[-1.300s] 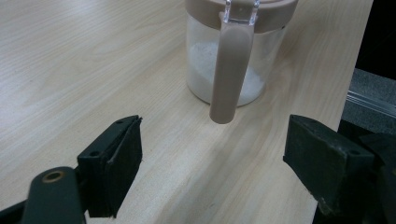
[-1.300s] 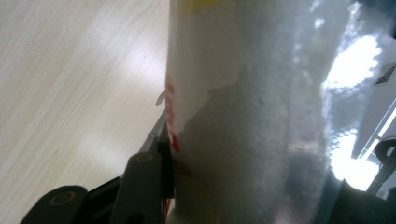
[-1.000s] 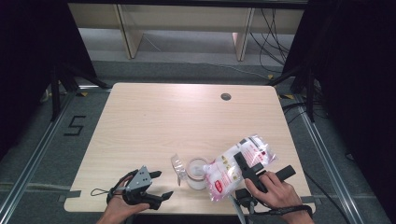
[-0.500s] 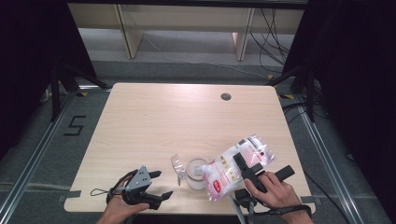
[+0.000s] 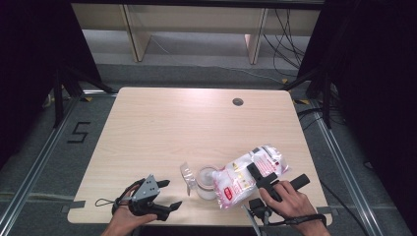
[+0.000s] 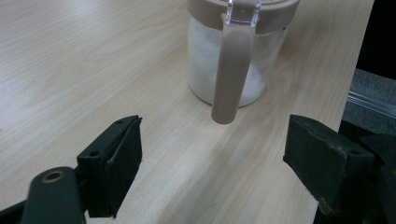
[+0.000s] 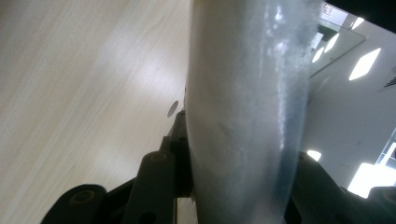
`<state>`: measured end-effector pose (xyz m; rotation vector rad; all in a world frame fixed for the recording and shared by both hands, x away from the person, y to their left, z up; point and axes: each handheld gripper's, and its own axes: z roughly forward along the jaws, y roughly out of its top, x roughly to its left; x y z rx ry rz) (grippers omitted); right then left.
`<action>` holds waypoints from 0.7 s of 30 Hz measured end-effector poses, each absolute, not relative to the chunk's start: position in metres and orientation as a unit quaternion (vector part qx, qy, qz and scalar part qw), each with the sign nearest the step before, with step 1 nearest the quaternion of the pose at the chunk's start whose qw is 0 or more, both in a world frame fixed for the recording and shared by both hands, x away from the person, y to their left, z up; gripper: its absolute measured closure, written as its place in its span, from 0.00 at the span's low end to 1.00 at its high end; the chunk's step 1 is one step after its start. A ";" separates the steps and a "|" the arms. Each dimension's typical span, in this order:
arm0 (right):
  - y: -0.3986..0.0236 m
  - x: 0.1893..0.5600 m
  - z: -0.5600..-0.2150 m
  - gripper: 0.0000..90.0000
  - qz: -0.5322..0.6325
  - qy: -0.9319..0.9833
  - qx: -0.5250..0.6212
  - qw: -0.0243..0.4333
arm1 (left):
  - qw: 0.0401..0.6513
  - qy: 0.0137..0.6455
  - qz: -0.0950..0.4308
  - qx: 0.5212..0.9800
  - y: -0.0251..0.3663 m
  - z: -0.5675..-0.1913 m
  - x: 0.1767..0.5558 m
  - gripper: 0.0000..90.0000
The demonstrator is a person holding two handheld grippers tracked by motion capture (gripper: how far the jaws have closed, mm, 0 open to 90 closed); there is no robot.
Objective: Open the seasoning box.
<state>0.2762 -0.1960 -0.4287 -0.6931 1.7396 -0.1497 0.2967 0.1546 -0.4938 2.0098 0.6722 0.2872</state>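
On the floor to the left of my table [image 5: 147,128] there is a black mark taped down that reads as the figure 5 [image 5: 79,132]. The bag [image 5: 248,173] I hold in my right claw [image 5: 265,183] carries a red label [image 5: 226,188] and pink print, but the letters are too small for me to read
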 end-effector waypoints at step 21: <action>-0.195 0.274 -0.429 0.77 -0.054 0.741 -0.300 0.599 | 0.482 0.276 0.118 0.823 0.154 -0.495 0.297 0.21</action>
